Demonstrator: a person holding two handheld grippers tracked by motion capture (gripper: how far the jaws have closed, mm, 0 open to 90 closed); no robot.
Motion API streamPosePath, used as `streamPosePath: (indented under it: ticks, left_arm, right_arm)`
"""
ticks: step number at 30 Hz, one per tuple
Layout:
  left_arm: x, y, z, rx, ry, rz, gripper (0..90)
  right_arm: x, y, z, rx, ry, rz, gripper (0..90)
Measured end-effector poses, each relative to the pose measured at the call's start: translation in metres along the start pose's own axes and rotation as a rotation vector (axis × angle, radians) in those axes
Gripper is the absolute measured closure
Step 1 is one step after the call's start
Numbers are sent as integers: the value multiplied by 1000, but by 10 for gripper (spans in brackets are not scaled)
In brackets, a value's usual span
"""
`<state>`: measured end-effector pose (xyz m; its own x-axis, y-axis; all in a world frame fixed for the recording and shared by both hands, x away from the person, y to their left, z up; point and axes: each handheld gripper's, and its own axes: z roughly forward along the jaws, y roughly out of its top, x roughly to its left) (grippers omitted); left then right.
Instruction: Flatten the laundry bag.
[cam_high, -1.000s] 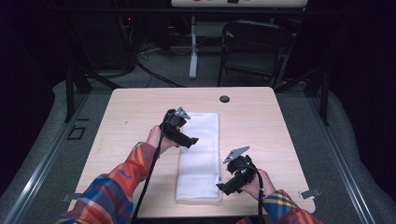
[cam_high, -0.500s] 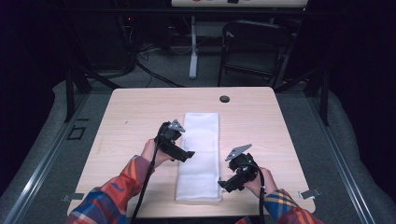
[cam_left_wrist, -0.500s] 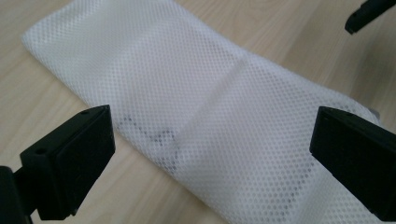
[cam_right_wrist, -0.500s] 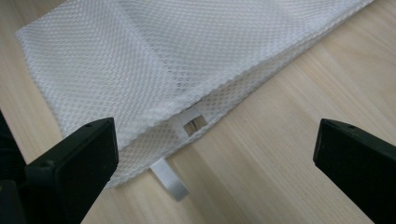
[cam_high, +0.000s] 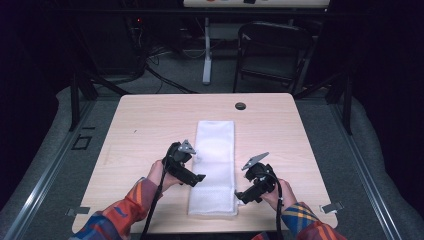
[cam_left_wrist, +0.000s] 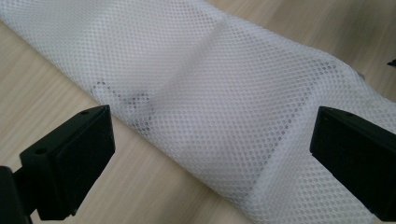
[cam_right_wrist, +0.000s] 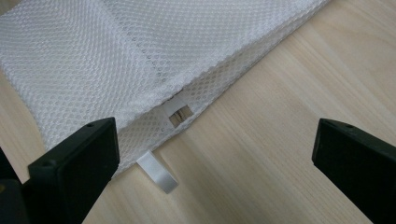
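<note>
A folded white mesh cloth (cam_high: 215, 165) lies lengthwise down the middle of the wooden table (cam_high: 150, 125). My left gripper (cam_high: 197, 178) hangs open over the cloth's left edge near its front half; in the left gripper view the mesh cloth (cam_left_wrist: 224, 102) spans the gap between the black jaws. My right gripper (cam_high: 241, 196) is open at the cloth's front right corner. In the right gripper view the cloth's edge (cam_right_wrist: 140, 65) shows a small white tag (cam_right_wrist: 158, 171) sticking out onto the wood, and nothing is between the jaws.
A dark round grommet (cam_high: 240, 106) sits near the table's far edge. A black folding chair (cam_high: 272, 50) and a white stand leg (cam_high: 206, 55) are behind the table. Grey floor mat surrounds the table on both sides.
My left gripper has drawn back from the cloth's far left edge toward the front half. The right gripper has shifted slightly toward the front right corner. The cloth lies as before.
</note>
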<state>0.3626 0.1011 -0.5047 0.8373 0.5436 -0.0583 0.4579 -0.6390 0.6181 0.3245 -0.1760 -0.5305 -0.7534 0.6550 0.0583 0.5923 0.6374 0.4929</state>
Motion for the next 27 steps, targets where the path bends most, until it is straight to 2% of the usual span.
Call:
streamPosePath:
  ticks: [5, 19, 22, 27]
  left_arm:
    - [-8, -3, 0, 13, -23, 11, 1]
    - [-21, -8, 4, 26, -30, 26, 1]
    - [-29, -7, 6, 29, -44, 41, 3]
    - [-48, -10, 13, 38, -70, 91, 30]
  right_arm:
    - [-1, 0, 1, 5, 2, 4, 9]
    - [-3, 2, 3, 21, 4, 9, 17]
    - [-3, 2, 4, 16, 9, 10, 18]
    - [-3, 3, 4, 23, 11, 7, 22]
